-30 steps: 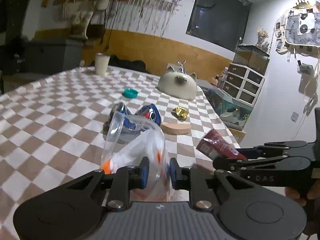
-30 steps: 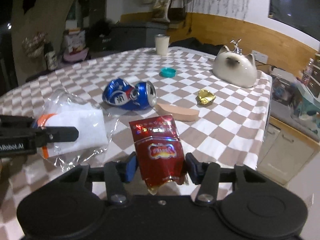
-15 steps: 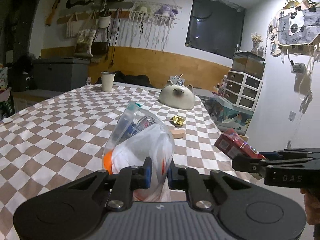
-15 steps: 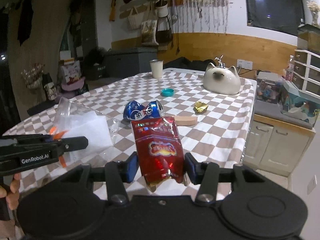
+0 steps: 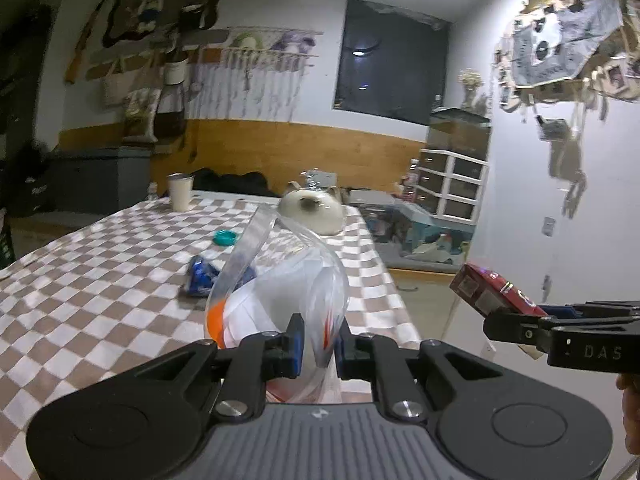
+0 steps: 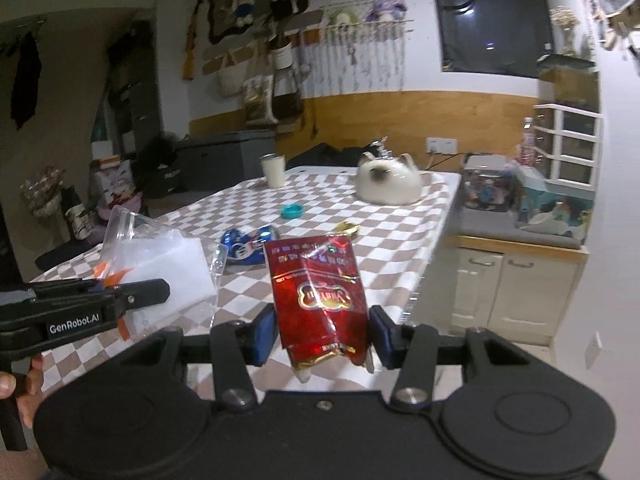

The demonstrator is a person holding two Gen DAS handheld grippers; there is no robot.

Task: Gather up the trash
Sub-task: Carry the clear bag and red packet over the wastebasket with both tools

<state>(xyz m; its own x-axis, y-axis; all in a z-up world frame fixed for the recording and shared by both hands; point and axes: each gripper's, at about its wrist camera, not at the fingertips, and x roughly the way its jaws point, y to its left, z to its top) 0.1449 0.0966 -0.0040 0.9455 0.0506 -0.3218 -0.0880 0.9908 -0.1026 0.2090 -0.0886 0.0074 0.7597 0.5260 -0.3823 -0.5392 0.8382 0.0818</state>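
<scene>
Left claw [image 5: 318, 338], lower centre of left wrist view: clamped fully down on clear plastic bag [image 5: 280, 280], bag standing up in front of lens, mouth gaping upward, white and orange scraps inside. Bag off the desk [image 5: 100, 272]. Right claw [image 6: 322, 330], lower centre of right wrist view: part-closed, pads pinching sides of red snack wrapper [image 6: 318, 292], wrapper upright, clear of desk. Still lying on desk mid-frame: crushed blue can [image 6: 248, 244], gold foil scrap [image 6: 348, 227], teal cap [image 6: 292, 211]. Risks, judged: thin film gripped low, so mouth could flop shut and block the drop. Wrapper held by edges only, slick foil, could slide out on a tilt. Blurred view, aim at mouth uncertain.
</scene>
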